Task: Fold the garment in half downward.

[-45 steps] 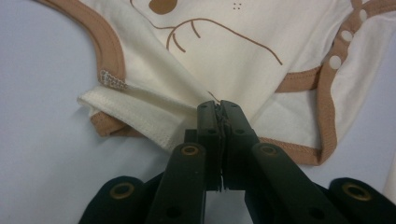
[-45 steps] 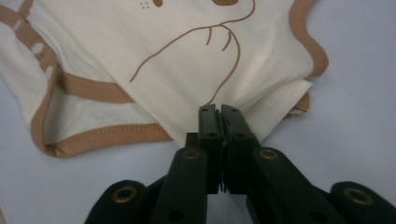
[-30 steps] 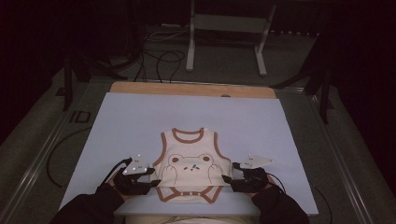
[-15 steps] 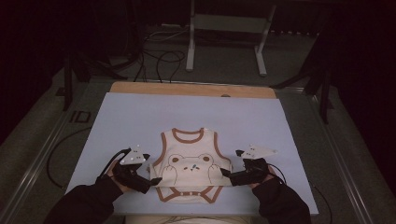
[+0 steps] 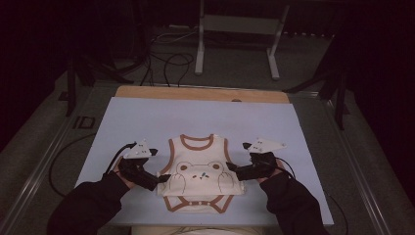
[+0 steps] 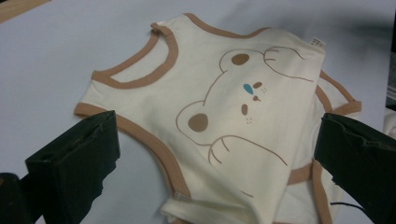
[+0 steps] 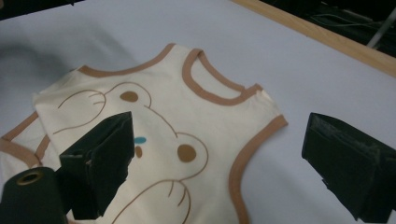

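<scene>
A cream baby bodysuit (image 5: pixel 199 174) lies flat near the desk's (image 5: pixel 147 115) near edge, midway between its left and right edges. It is sleeveless, with brown trim round the neck, armholes and leg openings, and a bear drawn in brown line on the chest with a small blue nose. Its lower part is folded up, so the crotch flap with its snaps shows below the folded edge.

The left hand-held gripper (image 5: pixel 161 179) sits at the bodysuit's left side with its jaws spread wide, having just been opening; in the left gripper view (image 6: pixel 210 186) the cloth lies below them, and the pads do not press on it. The right hand-held gripper (image 5: pixel 231 169) sits at the right side, jaws likewise spread after just opening, nothing pinched (image 7: pixel 215 172).

The desk is covered by a pale lilac sheet, with a wooden strip (image 5: pixel 200 93) along the far edge. Beyond it, in a dim room, lie black cables (image 5: pixel 166 61) on grey floor and the legs of a metal stand (image 5: pixel 237 39).
</scene>
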Motion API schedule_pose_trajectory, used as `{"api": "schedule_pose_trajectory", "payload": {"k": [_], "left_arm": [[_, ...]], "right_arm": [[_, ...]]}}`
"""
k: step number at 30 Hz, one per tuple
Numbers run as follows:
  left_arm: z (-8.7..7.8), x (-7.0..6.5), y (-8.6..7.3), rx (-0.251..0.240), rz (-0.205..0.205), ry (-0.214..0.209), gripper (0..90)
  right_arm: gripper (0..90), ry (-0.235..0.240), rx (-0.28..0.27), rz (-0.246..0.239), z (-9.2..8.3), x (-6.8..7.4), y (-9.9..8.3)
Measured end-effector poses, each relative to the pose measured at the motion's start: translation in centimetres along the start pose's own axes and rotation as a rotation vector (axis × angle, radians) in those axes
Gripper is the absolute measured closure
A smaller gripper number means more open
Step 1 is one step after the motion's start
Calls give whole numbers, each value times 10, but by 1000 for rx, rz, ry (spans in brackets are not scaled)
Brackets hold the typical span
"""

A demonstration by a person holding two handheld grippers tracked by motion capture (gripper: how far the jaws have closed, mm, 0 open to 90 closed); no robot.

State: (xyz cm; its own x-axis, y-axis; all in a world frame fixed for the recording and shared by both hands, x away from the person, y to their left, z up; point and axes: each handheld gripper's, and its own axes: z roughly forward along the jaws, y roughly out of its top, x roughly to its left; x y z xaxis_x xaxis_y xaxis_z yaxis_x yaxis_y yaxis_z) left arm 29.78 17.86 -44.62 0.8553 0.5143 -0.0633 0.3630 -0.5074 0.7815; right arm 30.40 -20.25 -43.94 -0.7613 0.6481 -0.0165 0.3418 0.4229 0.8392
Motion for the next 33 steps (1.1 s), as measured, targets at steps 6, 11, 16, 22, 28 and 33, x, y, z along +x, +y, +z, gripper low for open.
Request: {"api": "schedule_pose_trajectory", "payload": {"k": [6, 11, 16, 22, 28, 33], "left_arm": [[4, 9, 8, -6, 8, -4, 14], [8, 17, 14, -11, 15, -10, 14], [13, 25, 18, -2, 17, -18, 14], [21, 34, 20, 6, 28, -15, 15], [33, 45, 21, 18, 13, 2, 15], [44, 53, 21, 37, 16, 5, 15]], "right_arm": [[94, 3, 11, -22, 7, -7, 9], [94, 16, 19, -28, 13, -14, 13], [94, 24, 24, -20, 20, -22, 15], [94, 39, 28, -1, 29, -34, 16], [94, 45, 34, 11, 40, -45, 15], [94, 51, 24, 45, 50, -55, 13]]}}
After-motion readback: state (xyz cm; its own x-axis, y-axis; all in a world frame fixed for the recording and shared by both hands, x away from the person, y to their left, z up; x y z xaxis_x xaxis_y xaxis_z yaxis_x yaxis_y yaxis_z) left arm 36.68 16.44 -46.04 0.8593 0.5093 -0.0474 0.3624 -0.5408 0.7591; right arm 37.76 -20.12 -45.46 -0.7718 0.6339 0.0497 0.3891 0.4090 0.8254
